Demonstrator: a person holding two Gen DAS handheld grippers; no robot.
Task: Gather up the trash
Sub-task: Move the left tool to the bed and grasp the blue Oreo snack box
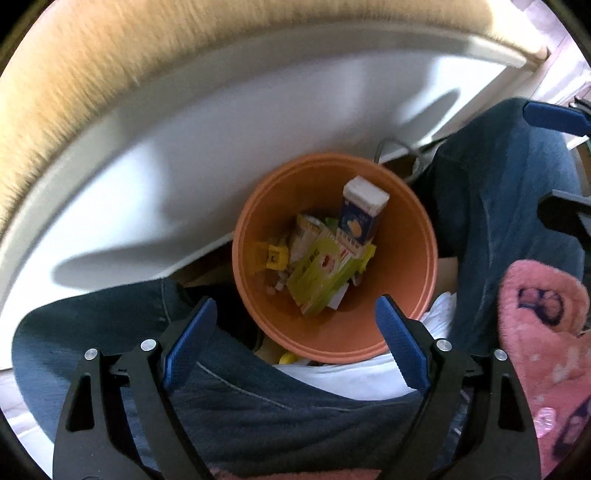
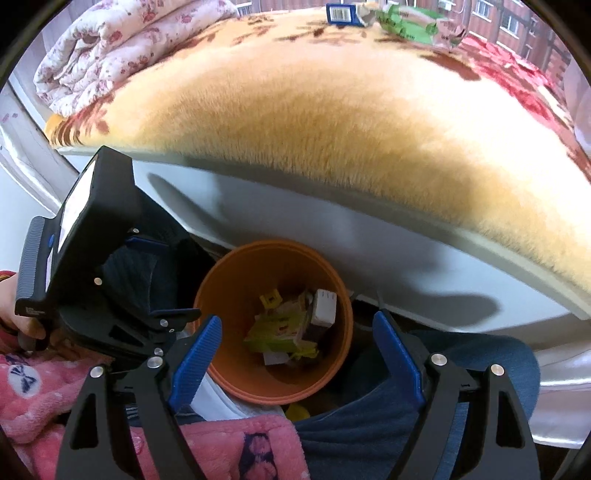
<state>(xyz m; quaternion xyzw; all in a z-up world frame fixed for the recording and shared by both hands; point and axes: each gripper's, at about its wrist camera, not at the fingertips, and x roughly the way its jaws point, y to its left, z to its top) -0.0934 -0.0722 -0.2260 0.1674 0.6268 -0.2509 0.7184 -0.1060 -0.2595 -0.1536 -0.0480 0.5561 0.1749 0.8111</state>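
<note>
1. At the far left of the right wrist view a folded floral quilt [image 2: 122,48] lies on the far corner of the bed, on top of a tan plush blanket [image 2: 332,122].
2. The left gripper [image 1: 295,326] hangs over the person's jeans [image 1: 240,402], its blue-padded fingers [image 1: 190,341] spread wide with nothing between them.
3. The orange trash bin [image 1: 413,258] stands on the floor between the person's knees, just beside the white bed frame [image 1: 184,173].
4. Inside the bin lie a small yellow piece [image 1: 275,254], a green wrapper [image 1: 325,277] and a blue-and-white carton [image 1: 364,210] that leans upright against the far right wall.
5. The right gripper [image 2: 297,356] hovers above the bin's near rim, fingers [image 2: 194,358] wide apart and holding nothing.
6. On the far right of the bed a blue barcoded packet [image 2: 341,14] and green packaging [image 2: 413,24] sit on the blanket.
</note>
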